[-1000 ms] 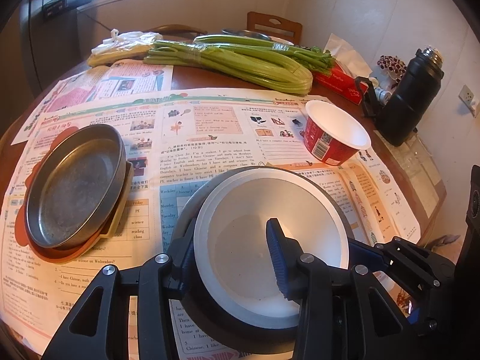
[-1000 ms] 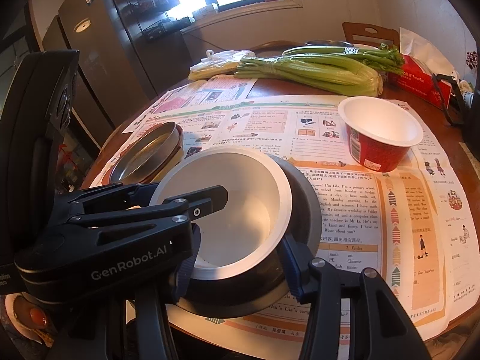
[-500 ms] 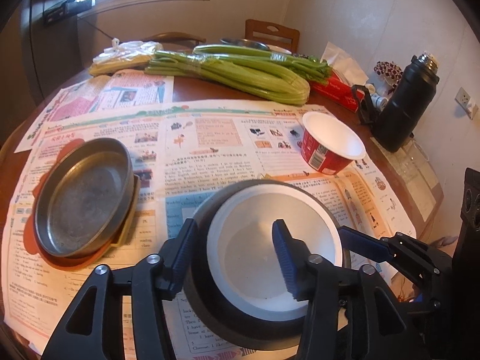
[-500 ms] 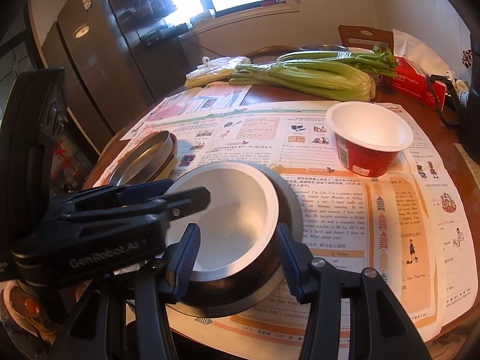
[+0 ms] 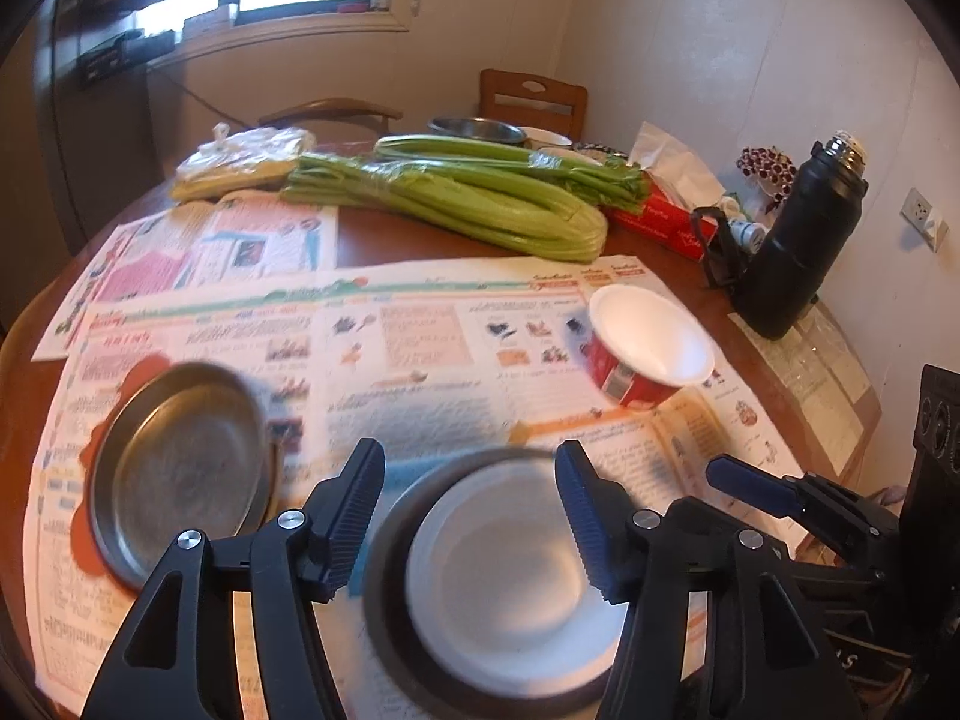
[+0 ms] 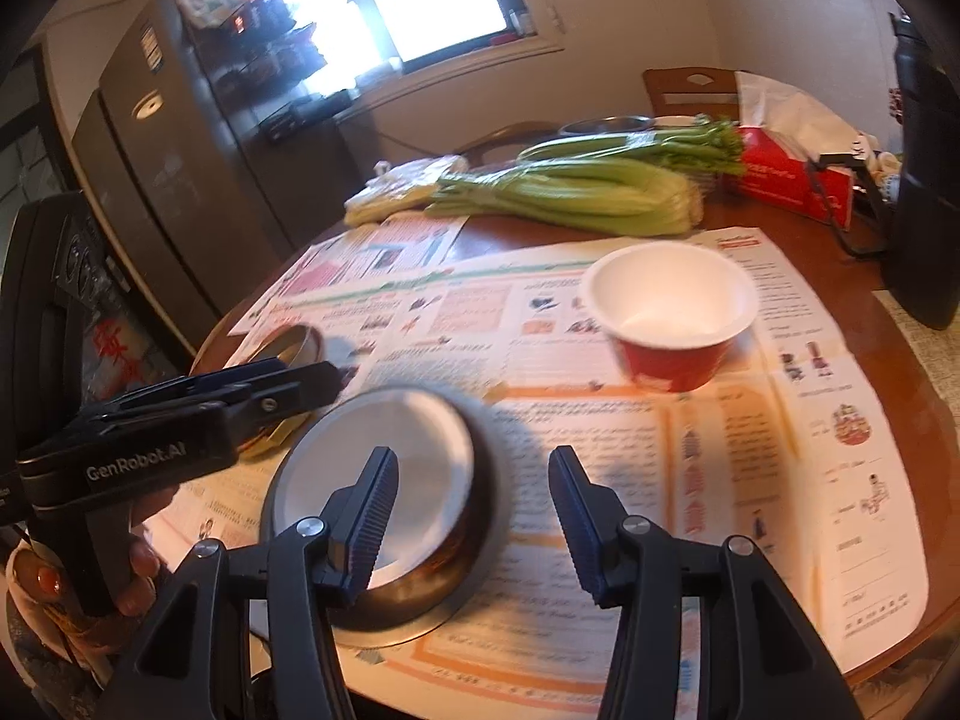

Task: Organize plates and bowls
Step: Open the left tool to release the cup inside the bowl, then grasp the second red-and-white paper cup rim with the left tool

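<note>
A white bowl sits inside a dark metal dish on the newspaper near the table's front edge; both show in the right wrist view too, the white bowl in the dish. My left gripper is open and empty, raised above the bowl. My right gripper is open and empty, just right of the bowl. A metal plate lies on orange and yellow plates at the left. A red paper bowl stands at the right, also in the right wrist view.
Celery bunches, a plastic bag, a red tissue box and a black thermos stand along the far and right sides. A metal bowl and chairs are behind. Newspaper covers the table.
Both grippers have opened, let go of the white bowl and dish, and pulled back and up. The stack now rests on the newspaper.
</note>
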Motion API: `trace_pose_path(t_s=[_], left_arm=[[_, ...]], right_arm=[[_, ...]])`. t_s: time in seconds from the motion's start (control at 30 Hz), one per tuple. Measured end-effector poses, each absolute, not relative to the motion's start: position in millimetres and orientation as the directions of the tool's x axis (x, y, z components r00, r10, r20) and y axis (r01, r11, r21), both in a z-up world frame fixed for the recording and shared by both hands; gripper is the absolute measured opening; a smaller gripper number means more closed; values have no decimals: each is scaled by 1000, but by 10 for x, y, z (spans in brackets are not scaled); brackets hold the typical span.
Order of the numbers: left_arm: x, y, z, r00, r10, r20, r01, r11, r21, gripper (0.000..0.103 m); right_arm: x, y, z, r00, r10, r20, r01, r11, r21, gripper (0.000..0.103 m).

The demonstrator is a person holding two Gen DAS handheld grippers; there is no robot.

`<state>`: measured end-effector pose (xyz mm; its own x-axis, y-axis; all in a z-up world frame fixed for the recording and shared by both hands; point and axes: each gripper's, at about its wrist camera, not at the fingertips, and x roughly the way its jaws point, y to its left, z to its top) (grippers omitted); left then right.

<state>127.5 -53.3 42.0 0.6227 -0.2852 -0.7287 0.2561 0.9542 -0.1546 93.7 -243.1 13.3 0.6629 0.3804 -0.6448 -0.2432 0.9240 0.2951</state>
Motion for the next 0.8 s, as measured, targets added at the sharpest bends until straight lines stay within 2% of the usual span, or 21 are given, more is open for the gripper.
trace_pose_path(t_s=[0.37, 0.8], left_arm=[[1894, -1141, 472, 556, -323, -766, 325, 933, -157, 61], [2446, -1756, 166, 450, -296, -843, 333, 931, -149, 61]], right_arm=[[1385, -3032, 244, 720, 244, -650, -80, 959, 272, 52], [1912, -3357, -9, 670, 235, -704, -30, 956, 291, 52]])
